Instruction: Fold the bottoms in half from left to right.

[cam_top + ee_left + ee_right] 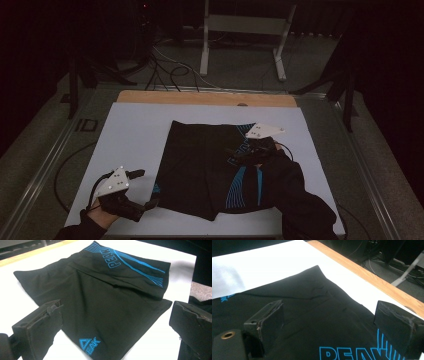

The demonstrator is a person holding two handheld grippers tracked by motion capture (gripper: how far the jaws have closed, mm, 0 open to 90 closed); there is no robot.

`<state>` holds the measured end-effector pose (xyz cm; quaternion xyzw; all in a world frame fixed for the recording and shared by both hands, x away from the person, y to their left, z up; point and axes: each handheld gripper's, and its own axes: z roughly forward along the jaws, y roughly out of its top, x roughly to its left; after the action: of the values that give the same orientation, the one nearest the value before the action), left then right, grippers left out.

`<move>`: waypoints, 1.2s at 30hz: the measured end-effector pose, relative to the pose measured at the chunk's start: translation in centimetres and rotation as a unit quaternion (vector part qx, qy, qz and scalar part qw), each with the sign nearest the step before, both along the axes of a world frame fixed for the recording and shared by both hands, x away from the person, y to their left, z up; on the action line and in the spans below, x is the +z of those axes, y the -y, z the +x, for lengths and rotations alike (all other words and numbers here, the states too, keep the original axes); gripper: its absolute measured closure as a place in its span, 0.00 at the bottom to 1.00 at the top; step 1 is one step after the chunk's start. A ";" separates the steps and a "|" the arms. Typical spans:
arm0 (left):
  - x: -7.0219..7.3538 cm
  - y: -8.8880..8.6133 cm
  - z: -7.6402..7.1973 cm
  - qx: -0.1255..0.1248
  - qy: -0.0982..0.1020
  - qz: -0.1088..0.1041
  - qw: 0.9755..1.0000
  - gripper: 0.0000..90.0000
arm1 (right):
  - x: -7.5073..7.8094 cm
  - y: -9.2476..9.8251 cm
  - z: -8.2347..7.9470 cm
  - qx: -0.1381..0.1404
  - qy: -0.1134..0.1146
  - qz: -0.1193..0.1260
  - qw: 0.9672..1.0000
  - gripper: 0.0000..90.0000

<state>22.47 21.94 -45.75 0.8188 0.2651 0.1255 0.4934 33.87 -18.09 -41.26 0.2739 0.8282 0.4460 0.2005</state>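
A: Figure 1. What is lying on the tabletop [135,130], and how will it handle?

B: A pair of black shorts [205,165] with blue printing is lying flat across the middle of the white-covered tabletop, partly folded, with 1 panel lapping over another. The cloth is looking thin, light and limp; it is likely going to sag and drape when lifted, and a smooth sports fabric may slide between pads.

A: What are the 2 tools doing?

B: The left hand-held gripper [142,189] is sitting just off the near left corner of the shorts, jaws spread wide, holding nothing; in the left gripper view the small blue logo [89,343] is lying between its jaws. The right hand-held gripper [239,151] is hovering over the printed band on the right side, likewise gaping and empty, though whether it is touching the cloth cannot be told.

A: Where should each take hold?

B: Judging from the layout, pinching an edge or corner, where the layers are doubling up, is giving the firmest bite; a grasp mid-panel is risking 1 layer only.
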 end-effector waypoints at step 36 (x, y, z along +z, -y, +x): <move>-1.6 1.4 0.4 0.030 -0.040 0.036 0.998 0.00 | -1.2 -6.0 3.9 0.031 -0.006 -0.009 0.999 0.11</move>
<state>22.84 20.53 -47.36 0.8320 0.3048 0.1165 0.4487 37.81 -12.10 -42.45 0.2494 0.8414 0.4426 0.1842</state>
